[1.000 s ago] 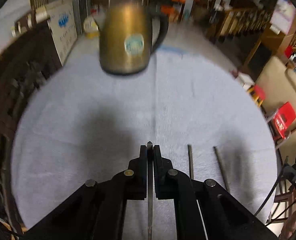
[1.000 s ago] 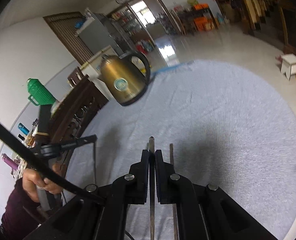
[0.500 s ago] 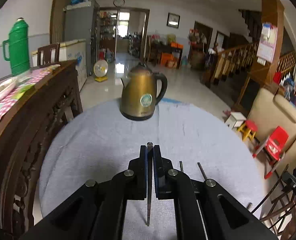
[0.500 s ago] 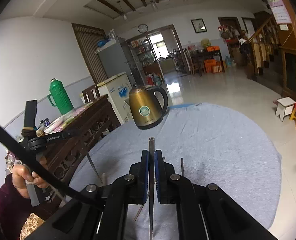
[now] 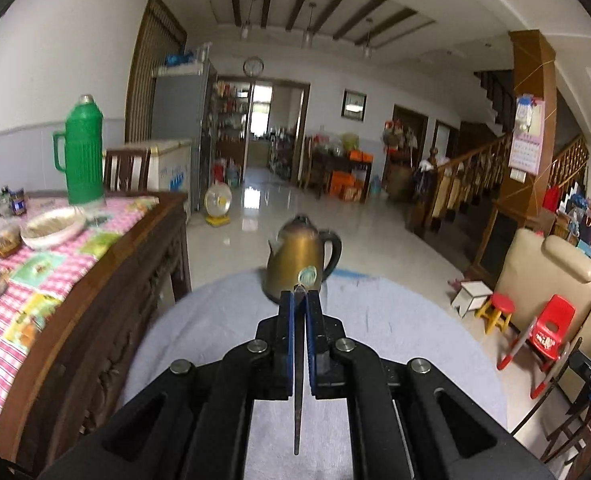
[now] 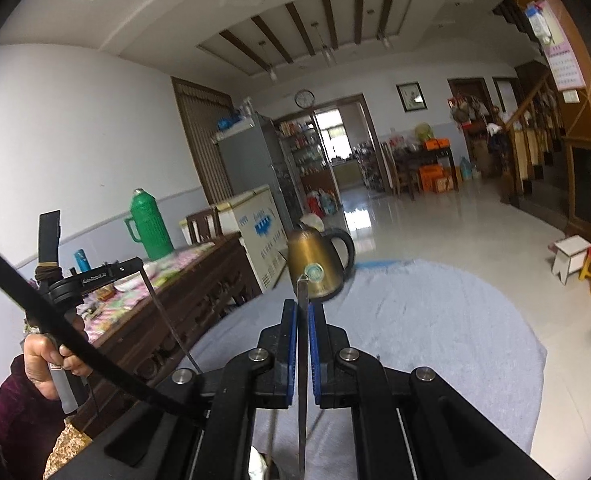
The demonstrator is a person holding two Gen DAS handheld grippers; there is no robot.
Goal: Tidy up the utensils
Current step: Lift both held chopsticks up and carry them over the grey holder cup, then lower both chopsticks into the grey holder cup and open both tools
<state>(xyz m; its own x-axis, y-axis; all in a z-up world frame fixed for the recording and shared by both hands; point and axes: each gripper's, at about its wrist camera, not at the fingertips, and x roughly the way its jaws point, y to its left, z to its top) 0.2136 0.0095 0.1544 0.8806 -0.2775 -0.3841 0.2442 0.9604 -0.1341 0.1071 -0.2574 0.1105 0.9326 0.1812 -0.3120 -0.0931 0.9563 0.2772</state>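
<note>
Both views have tilted up since a second ago. My left tongs (image 5: 300, 296) pinch one chopstick (image 5: 298, 380) above the desk (image 5: 395, 344); my right tongs (image 6: 302, 308) pinch another chopstick (image 6: 302, 380). Light, stiff, likely slippery: I'd grip mid-shaft.

The kettle (image 5: 301, 264) stands on the tabletop (image 5: 395, 344) at its far edge. Left of the tabletop, just beside it, runs a sideboard (image 5: 95, 312) carrying a thermos (image 5: 81, 156) at its far end and a bowl (image 5: 53, 227) nearer. Each claw is above the tabletop's near part: the left claw (image 5: 299, 320) with a chopstick (image 5: 298, 400) between its fingers, the right claw (image 6: 302, 332) with a second chopstick (image 6: 302, 380). Stools (image 5: 495, 310) stand on the floor beyond the right edge.
</note>
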